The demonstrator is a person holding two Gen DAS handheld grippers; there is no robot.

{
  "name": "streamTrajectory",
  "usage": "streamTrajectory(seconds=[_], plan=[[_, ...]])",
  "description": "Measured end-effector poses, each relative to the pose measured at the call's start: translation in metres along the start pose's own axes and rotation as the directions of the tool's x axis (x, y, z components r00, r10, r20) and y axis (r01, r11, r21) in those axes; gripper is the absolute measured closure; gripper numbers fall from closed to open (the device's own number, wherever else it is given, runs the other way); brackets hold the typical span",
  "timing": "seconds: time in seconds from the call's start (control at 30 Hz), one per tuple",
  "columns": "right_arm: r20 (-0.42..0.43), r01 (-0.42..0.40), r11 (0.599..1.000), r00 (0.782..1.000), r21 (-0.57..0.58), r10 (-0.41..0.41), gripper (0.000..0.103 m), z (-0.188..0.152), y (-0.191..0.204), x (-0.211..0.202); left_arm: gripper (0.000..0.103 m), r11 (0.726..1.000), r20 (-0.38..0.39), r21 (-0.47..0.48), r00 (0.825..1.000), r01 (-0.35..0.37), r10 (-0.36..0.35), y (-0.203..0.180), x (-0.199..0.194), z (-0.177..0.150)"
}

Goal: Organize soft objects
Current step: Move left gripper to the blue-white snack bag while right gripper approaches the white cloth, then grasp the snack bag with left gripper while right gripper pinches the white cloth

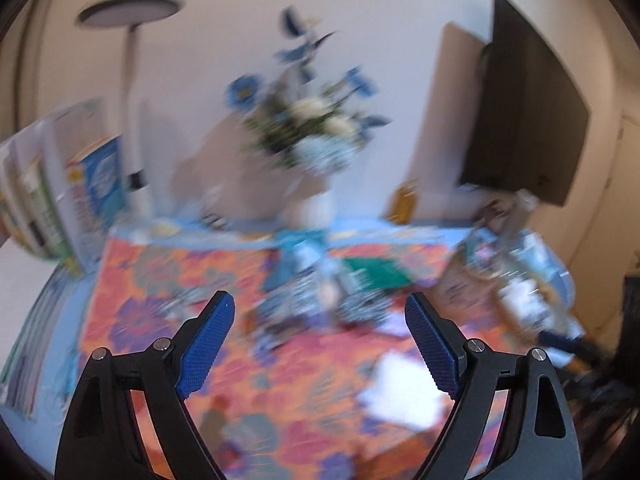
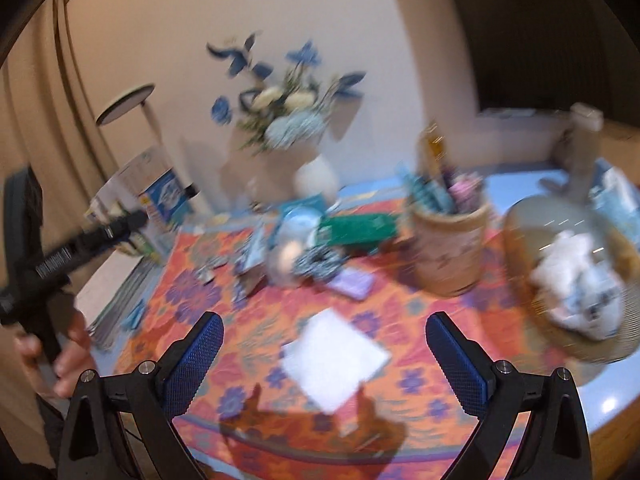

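White vase of blue flowers [image 2: 314, 176], pen cup [image 2: 448, 248], floor lamp [image 1: 132, 80]

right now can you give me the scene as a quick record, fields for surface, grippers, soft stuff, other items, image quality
surface: orange floral tablecloth on a light blue table
left gripper: open, nothing between the fingers
right gripper: open, nothing between the fingers
soft stuff: white folded cloth flat on the tablecloth; white crumpled fabric inside a woven basket
other items: white vase of blue and white flowers, pen holder, green box
image quality: both views motion-blurred, small items in the middle unclear
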State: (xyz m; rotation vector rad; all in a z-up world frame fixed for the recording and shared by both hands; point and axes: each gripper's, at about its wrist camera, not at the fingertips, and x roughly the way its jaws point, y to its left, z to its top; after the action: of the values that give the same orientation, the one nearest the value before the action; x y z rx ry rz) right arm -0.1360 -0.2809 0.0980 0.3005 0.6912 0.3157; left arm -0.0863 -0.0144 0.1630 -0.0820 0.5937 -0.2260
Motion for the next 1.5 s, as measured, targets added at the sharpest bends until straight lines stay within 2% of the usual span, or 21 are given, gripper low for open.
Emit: streamTrajectory(seconds=[0.03, 0.13, 0.2, 0.3, 0.4, 0.47, 0.53, 0.6, 0.7, 0.83, 0.97, 1.07, 1.13, 1.23, 1.3, 1.5], plan=[[-0.024, -0.014, 1.000, 1.000, 0.006, 0.014, 0.002, -0.003, 0.001, 0.014, 0.016, 1.000, -0.001, 0.000, 1.000, 0.001, -0.001, 0.012, 0.003, -0.012], [-0.093, -0.047, 0.999, 0.995, 0.005, 0.047, 0.002, -0.014, 0.006, 0.050, 0.012, 0.994, -0.048, -0.037, 0.994, 0.101, -0.102, 0.047, 0.024, -0.048], [-0.130, -0.067, 0.998, 0.989, -0.001, 0.067, 0.002, -0.018, 0.012, 0.070, 0.012, 0.992, -0.079, -0.075, 0.991, 0.103, -0.108, 0.064, 0.035, -0.062], [-0.155, -0.114, 0.993, 0.982, -0.010, 0.112, 0.002, -0.023, 0.023, 0.100, 0.012, 0.993, -0.133, -0.108, 0.989, 0.056, -0.070, 0.080, 0.063, -0.078], [-0.138, -0.092, 0.994, 0.987, -0.056, 0.083, 0.002, -0.026, 0.033, 0.122, 0.012, 0.991, -0.166, -0.127, 0.984, 0.044, -0.065, 0.088, 0.083, -0.086], [-0.099, -0.062, 0.994, 0.994, -0.092, 0.053, 0.002, -0.030, 0.035, 0.134, 0.012, 0.990, -0.176, -0.134, 0.982, 0.048, -0.072, 0.091, 0.091, -0.093], [-0.020, -0.012, 0.994, 1.000, -0.106, 0.010, 0.002, -0.038, 0.030, 0.140, 0.012, 0.982, -0.195, -0.170, 0.974, 0.086, -0.119, 0.099, 0.095, -0.100], [-0.021, -0.006, 0.997, 1.000, -0.077, 0.004, 0.002, -0.037, 0.023, 0.143, 0.012, 0.969, -0.151, -0.193, 0.971, 0.154, -0.184, 0.105, 0.088, -0.099], [-0.004, -0.020, 0.998, 1.000, -0.061, 0.019, 0.002, -0.034, 0.018, 0.142, 0.012, 0.953, -0.116, -0.237, 0.969, 0.187, -0.219, 0.114, 0.084, -0.102], [-0.039, -0.022, 0.999, 0.999, -0.035, 0.021, 0.002, -0.033, 0.012, 0.149, 0.012, 0.963, -0.151, -0.226, 0.971, 0.150, -0.187, 0.108, 0.090, -0.100], [-0.010, -0.035, 0.999, 0.999, 0.001, 0.035, 0.002, -0.033, 0.003, 0.139, 0.012, 0.994, -0.159, -0.091, 0.985, 0.057, -0.070, 0.083, 0.089, -0.098], [-0.036, -0.034, 0.999, 0.999, 0.003, 0.034, 0.002, -0.035, -0.001, 0.132, 0.012, 1.000, -0.168, 0.002, 0.985, 0.030, -0.030, 0.063, 0.087, -0.091], [-0.070, -0.018, 0.998, 0.997, -0.064, 0.014, 0.002, -0.036, 0.000, 0.126, 0.012, 0.999, -0.167, 0.043, 0.986, 0.028, -0.020, 0.049, 0.084, -0.080], [-0.086, 0.051, 0.983, 0.994, -0.178, -0.067, 0.002, -0.041, 0.003, 0.117, 0.010, 0.997, -0.160, 0.048, 0.986, 0.063, -0.054, 0.037, 0.090, -0.062], [-0.090, 0.071, 0.974, 0.992, -0.215, -0.092, 0.002, -0.043, 0.001, 0.114, 0.009, 0.997, -0.158, 0.054, 0.987, 0.047, -0.037, 0.029, 0.105, -0.050], [-0.223, 0.022, 0.966, 0.972, -0.257, -0.082, 0.002, -0.050, -0.003, 0.133, 0.009, 0.999, -0.198, 0.023, 0.980, 0.032, -0.026, 0.026, 0.157, -0.045]])
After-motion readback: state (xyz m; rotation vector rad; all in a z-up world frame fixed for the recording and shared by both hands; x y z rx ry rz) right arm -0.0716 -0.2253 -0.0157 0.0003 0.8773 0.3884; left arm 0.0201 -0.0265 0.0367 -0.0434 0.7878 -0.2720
